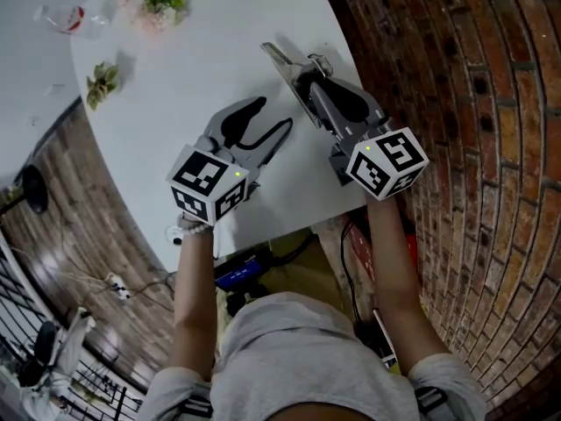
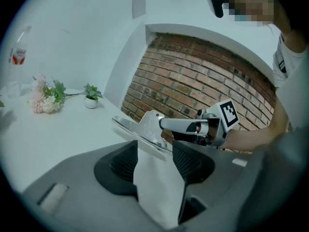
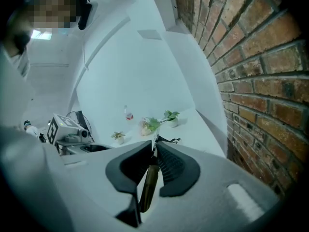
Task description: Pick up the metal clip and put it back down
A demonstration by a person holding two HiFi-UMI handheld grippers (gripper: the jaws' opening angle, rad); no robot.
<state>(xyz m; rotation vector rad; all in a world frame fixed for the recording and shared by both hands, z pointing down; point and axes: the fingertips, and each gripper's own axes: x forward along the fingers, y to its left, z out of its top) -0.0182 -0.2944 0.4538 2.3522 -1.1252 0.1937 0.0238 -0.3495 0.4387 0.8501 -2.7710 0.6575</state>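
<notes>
While the right tongs [image 1: 305, 84] pinch the metal clip [image 1: 282, 58] for lifting, the left tongs [image 1: 272, 117] hover alongside, spread, empty.

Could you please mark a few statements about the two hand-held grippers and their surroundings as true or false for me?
1. The right hand-held gripper is shut on the clip. True.
2. The left hand-held gripper grips the clip as well. False: its jaws stand open with nothing between them, apart from the clip.
3. Flowers lie on the table. True.
4. The wall beside the right hand-held gripper is plain white. False: it is brick.
</notes>
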